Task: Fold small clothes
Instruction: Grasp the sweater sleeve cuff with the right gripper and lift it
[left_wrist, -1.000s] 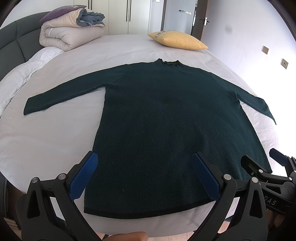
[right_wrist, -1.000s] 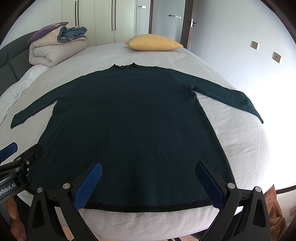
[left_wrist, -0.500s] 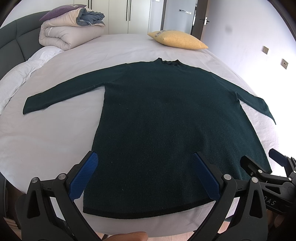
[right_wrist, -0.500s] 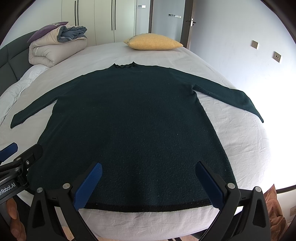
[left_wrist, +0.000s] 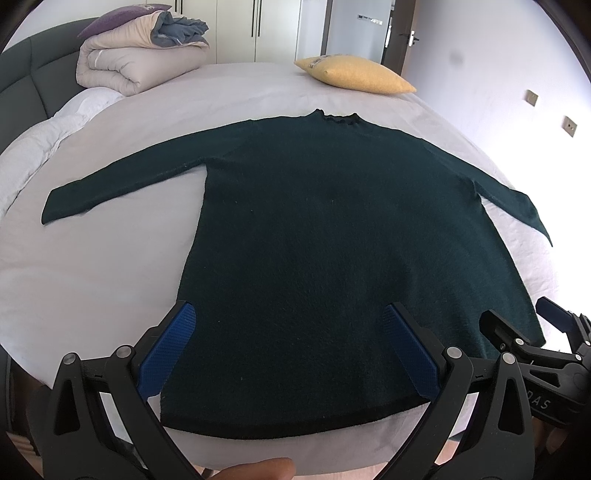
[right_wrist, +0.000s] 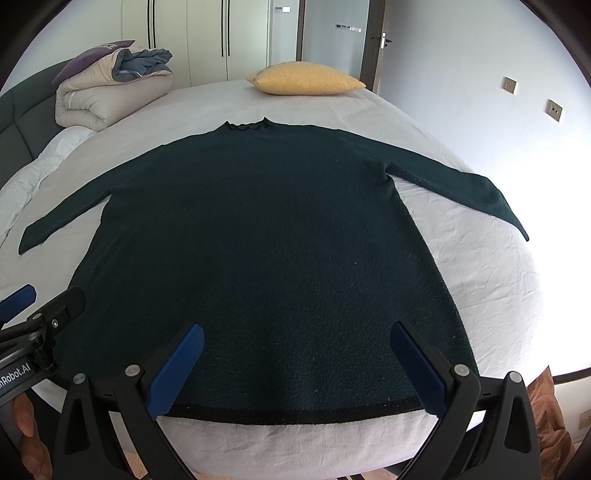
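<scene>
A dark green knitted long-sleeved sweater (left_wrist: 332, 236) lies flat below the yellow pillow (left_wrist: 354, 75); left gripper (left_wrist: 288, 347) and right gripper (right_wrist: 295, 365), both spread wide and empty, should pinch hem corners evenly.
</scene>
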